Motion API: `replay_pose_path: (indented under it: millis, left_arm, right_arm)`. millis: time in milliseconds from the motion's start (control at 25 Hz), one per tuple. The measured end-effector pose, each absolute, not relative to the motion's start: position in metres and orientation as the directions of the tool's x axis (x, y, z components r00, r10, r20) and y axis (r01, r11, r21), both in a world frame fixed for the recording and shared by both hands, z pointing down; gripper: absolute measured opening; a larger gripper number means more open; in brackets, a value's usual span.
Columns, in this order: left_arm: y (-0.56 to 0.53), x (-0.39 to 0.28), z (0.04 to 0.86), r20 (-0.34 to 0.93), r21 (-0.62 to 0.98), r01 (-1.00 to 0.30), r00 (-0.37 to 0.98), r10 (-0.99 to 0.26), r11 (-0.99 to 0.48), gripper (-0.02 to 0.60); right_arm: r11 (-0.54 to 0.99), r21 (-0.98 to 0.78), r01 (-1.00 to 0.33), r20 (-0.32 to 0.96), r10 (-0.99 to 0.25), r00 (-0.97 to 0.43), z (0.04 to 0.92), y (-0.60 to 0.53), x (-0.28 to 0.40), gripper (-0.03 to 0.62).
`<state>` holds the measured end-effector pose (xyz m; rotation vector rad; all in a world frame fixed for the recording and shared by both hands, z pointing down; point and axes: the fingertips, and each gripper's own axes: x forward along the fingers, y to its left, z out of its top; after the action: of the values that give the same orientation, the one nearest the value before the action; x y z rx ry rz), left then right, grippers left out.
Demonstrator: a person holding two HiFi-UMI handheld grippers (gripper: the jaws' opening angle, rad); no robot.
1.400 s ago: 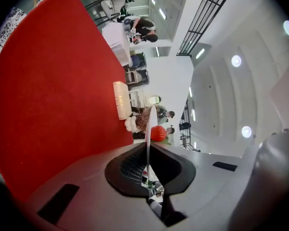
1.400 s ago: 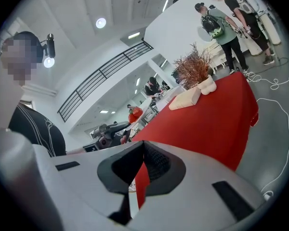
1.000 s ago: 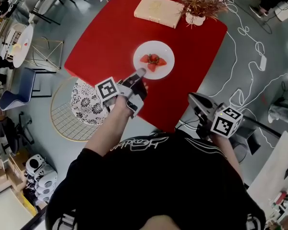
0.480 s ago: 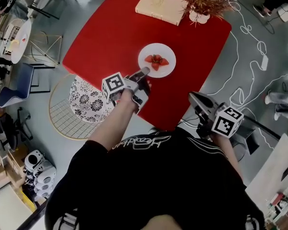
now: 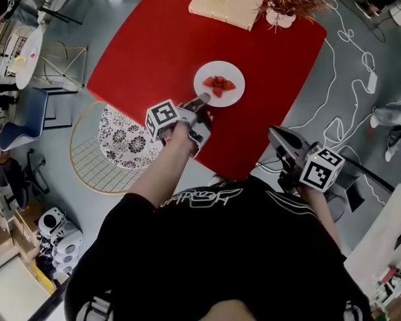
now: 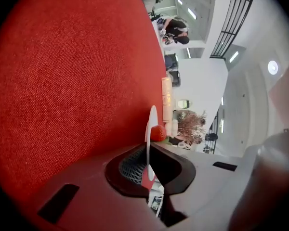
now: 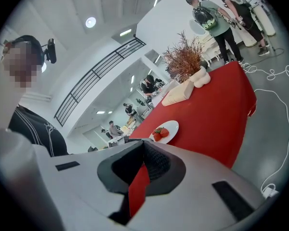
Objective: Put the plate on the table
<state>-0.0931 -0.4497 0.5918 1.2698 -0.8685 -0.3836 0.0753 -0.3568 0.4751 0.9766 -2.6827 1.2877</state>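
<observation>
A white plate (image 5: 219, 83) with strawberries (image 5: 218, 83) lies near the middle of the red table (image 5: 154, 52). My left gripper (image 5: 202, 100) is shut on the plate's near rim. In the left gripper view the plate (image 6: 152, 119) stands edge-on between the jaws of the left gripper (image 6: 148, 150), a strawberry (image 6: 158, 133) just beyond them. My right gripper (image 5: 275, 136) hangs off the table's near right side, shut and empty. Over the right gripper (image 7: 143, 153) the plate (image 7: 169, 129) shows on the table (image 7: 216, 119).
A tan book (image 5: 226, 4) and a white pot of dried red plants (image 5: 284, 5) sit at the table's far edge. A round wire seat with a patterned cushion (image 5: 117, 142) stands left of the table. White cables (image 5: 347, 65) run over the floor on the right. People (image 7: 216, 18) stand beyond the table.
The plate looks smaller than before, so it has sunk toward the tabletop with my left gripper still on its rim. My right gripper has barely moved.
</observation>
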Motion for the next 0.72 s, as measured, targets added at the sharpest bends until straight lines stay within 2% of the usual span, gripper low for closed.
replay_pose_path:
  millis: [440,720]
  left_arm:
    - [-0.4502,-0.0899,0.5966,0.403,0.914,-0.245,0.634,-0.66,0.323,0.017]
    - [-0.452,-0.0902,0.5938,0.409,0.909,-0.227,0.643,-0.648,0.349,0.031]
  right_arm:
    - [0.46,-0.711,-0.533,0.248,-0.545,-0.801,0.475,-0.3548,0.0771,0.008]
    - [0.454,-0.712,-0.536,0.253,-0.547,-0.798,0.4738,-0.3511,0.0747,0.008]
